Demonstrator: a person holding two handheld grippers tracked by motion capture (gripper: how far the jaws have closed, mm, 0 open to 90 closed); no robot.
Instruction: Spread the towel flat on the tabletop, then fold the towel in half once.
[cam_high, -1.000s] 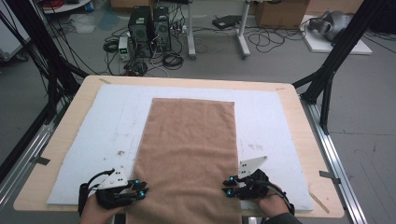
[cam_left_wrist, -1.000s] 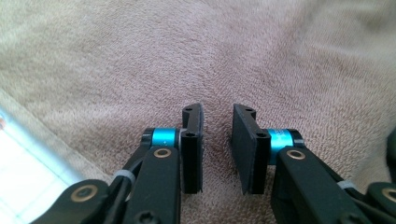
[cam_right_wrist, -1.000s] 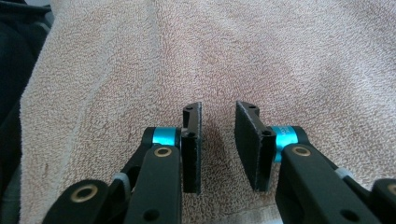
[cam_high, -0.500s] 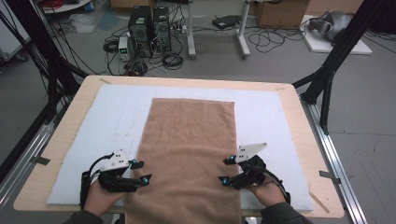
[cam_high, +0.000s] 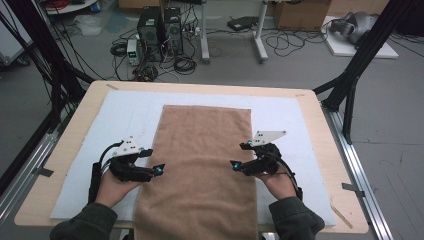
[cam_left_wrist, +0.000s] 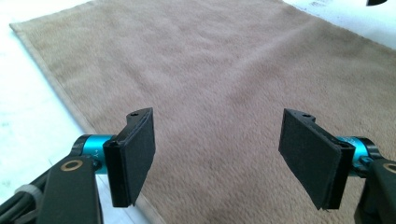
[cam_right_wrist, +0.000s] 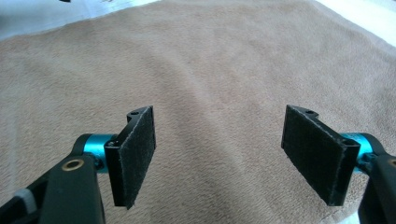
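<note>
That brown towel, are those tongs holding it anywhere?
No. Both the left tongs and the right tongs stand open above the brown towel, jaws just opened, nothing between them.

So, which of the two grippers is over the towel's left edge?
The left gripper: it is over the brown towel's left edge; the right gripper is at the opposite edge.

White mat (cam_high: 100, 150) on wooden table (cam_high: 75, 107); computer towers (cam_high: 160, 25) beyond.

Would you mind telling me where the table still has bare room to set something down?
White mat lies bare left of the brown towel, and right of it up to the wooden table edge. It is tightest near the towel's sides, by the left gripper and right gripper.
</note>
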